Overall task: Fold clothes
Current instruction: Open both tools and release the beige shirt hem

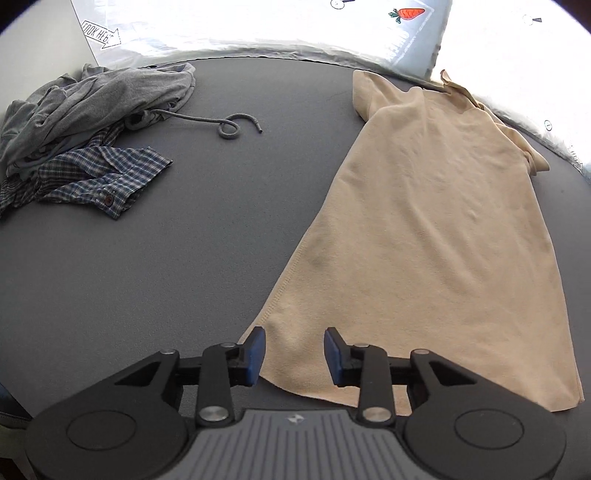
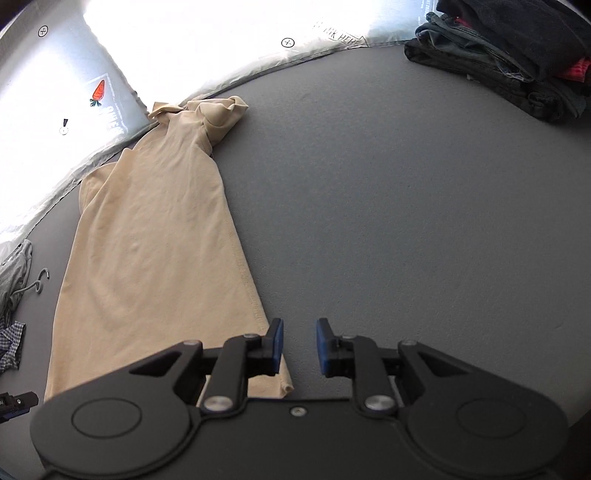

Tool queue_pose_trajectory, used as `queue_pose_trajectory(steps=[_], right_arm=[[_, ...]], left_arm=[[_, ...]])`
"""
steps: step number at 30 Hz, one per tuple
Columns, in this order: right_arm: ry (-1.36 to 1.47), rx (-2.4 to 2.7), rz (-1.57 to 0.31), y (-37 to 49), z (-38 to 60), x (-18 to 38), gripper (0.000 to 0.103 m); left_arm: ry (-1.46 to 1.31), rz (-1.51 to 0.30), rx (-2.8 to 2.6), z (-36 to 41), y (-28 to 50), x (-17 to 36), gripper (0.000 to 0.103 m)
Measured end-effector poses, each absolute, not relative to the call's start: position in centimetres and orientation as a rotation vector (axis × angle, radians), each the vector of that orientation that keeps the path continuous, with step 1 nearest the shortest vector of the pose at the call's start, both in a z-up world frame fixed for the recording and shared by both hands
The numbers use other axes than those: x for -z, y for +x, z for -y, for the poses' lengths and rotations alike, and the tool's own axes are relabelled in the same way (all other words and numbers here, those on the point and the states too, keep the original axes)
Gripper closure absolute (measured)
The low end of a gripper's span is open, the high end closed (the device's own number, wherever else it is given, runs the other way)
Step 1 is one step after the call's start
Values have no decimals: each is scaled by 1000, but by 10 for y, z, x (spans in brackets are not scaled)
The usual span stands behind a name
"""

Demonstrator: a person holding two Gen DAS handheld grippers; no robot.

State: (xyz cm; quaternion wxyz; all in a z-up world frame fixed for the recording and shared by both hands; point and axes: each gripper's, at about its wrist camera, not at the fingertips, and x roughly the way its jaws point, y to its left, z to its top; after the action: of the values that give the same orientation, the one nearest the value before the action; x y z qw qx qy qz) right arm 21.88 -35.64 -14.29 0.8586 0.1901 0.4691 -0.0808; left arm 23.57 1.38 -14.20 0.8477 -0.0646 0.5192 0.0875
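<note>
Lying flat on the dark grey felt-like worktop (image 1: 166,280), a beige short-sleeved shirt (image 1: 424,229) stretched lengthwise from its hem at the near edge to its collar by the far rim, where a bright white sheet printed with a small orange carrot (image 1: 408,14) ran along the worktop's far side. The left gripper (image 1: 294,352) hovered over the shirt's near hem corner with its jaws spread, 2 blue pads (image 1: 256,352) straddling the fabric without pinching it; whether the pads touched the cloth could not be told. In the right wrist view the right gripper (image 2: 299,345) sat at the opposite hem corner of the same shirt (image 2: 155,236), jaws likewise spread and holding nothing, its left pad over the hem edge and its right pad above bare worktop (image 2: 406,221). The far sleeve was bunched up near the collar. To the left, well apart from the shirt, lay a crumpled grey garment (image 1: 92,103) with a loose grey drawstring (image 1: 225,123) curling onto the worktop, and a blue checked shirt (image 1: 92,177) tucked partly beneath it. At the far right corner sat a stack of dark folded clothes (image 2: 517,62) showing a patch of red.
</note>
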Motion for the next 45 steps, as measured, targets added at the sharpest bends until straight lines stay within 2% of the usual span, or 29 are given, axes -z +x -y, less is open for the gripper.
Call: queue_pose_trajectory(steps=[5,10,12,18,21,26,31,33,35,36,37,38,42,45], right_arm=[[407,173,-977,243,364,146,82],[400,180,-973,278,369,150,80],[396,181,-967,300,372,153,79],[426,181,-961,379,388,163,77],[445,160,-921,426,398,167,72],[499,90,-840,506,409,178,62],[492,16,-785,573,397,189,59],[470,-8,-781,594,389,195,59],[469,-28,-795,606,383,201,66],[455,-15,-790,608,379,202,74],[441,-14,-789,607,378,201,92],[427,-16,-789,607,377,199,97],[430,11,-711,585,382,175,98],[320,73,-640,562,377,137,98]], left_arm=[[-95,-1101,-168,-2,266,144,52],[-66,-1109,-154,7,310,147,48],[-55,-1111,-151,12,330,150,40],[-51,-1136,-175,18,407,160,37],[-30,-1129,-200,20,443,167,28],[25,-1115,-243,26,501,177,26],[76,-1122,-231,32,539,189,14],[79,-1109,-242,34,542,192,5],[71,-1101,-249,33,541,195,1],[61,-1096,-251,31,540,196,0],[49,-1092,-252,29,539,197,0],[17,-1094,-251,25,538,199,0],[-21,-1089,-237,20,537,202,0],[-22,-1086,-230,20,537,202,0]])
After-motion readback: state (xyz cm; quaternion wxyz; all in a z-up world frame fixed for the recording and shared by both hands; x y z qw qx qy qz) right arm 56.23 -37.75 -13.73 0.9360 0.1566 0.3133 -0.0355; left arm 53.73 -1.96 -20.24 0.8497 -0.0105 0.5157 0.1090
